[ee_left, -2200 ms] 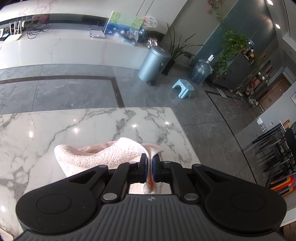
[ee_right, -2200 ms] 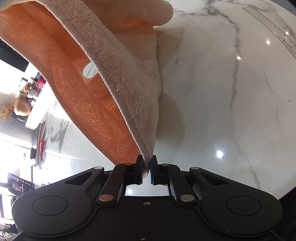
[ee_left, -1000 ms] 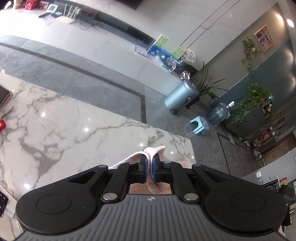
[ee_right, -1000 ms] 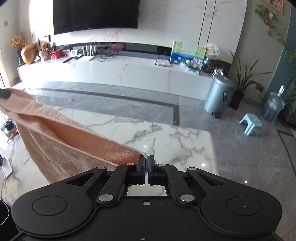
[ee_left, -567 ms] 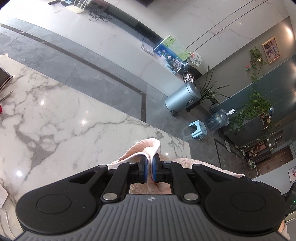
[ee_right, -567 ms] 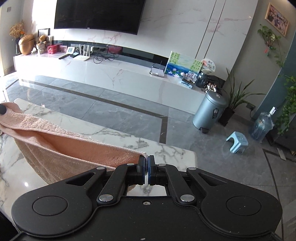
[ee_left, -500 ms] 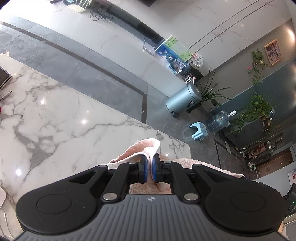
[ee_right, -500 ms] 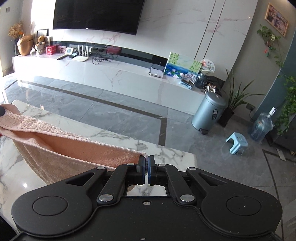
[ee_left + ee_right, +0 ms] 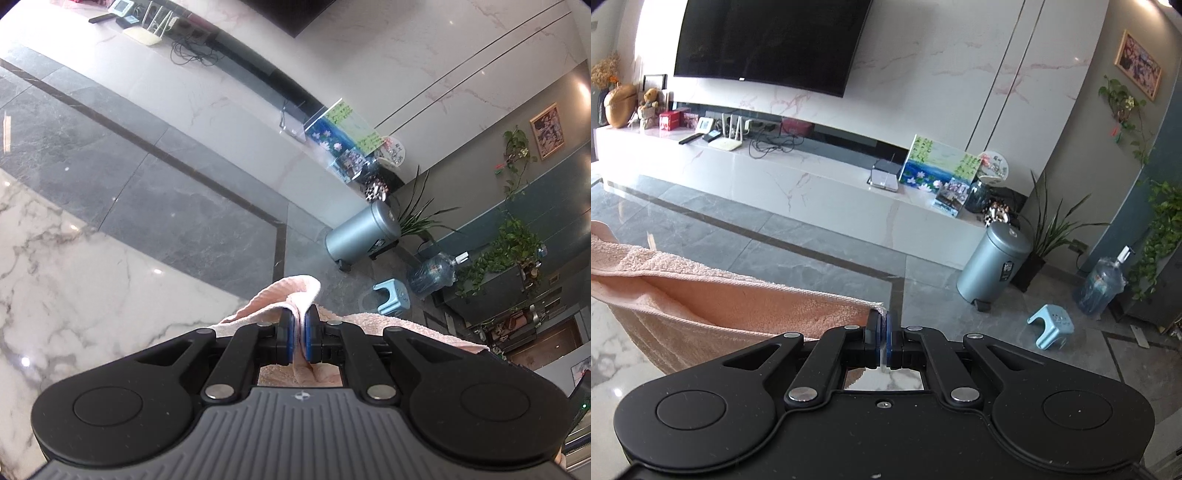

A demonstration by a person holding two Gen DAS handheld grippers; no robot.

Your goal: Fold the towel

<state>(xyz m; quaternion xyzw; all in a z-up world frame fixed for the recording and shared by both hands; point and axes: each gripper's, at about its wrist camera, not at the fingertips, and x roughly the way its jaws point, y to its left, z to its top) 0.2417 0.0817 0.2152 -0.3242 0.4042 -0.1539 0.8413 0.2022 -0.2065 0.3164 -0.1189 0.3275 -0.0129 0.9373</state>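
Note:
A peach-pink towel (image 9: 713, 306) hangs stretched in the air between my two grippers, over the white marble table (image 9: 74, 280). My left gripper (image 9: 299, 317) is shut on one corner of the towel (image 9: 291, 291), and a flap of cloth sticks up past its blue pads. My right gripper (image 9: 882, 321) is shut on the other corner; from there the top hem runs off to the left edge of the right wrist view and the cloth sags below it. The lower part of the towel is hidden behind the gripper bodies.
The marble table (image 9: 605, 354) ends just ahead of both grippers, with grey floor tiles beyond. On the floor stand a grey bin (image 9: 993, 266), a light blue stool (image 9: 1051, 326) and a water bottle (image 9: 1102, 284). A long white TV bench (image 9: 775, 177) runs along the far wall.
Both grippers have swept toward the table's far edge with the towel held taut between them. Less tabletop and more floor now shows ahead. Both grips stay shut.

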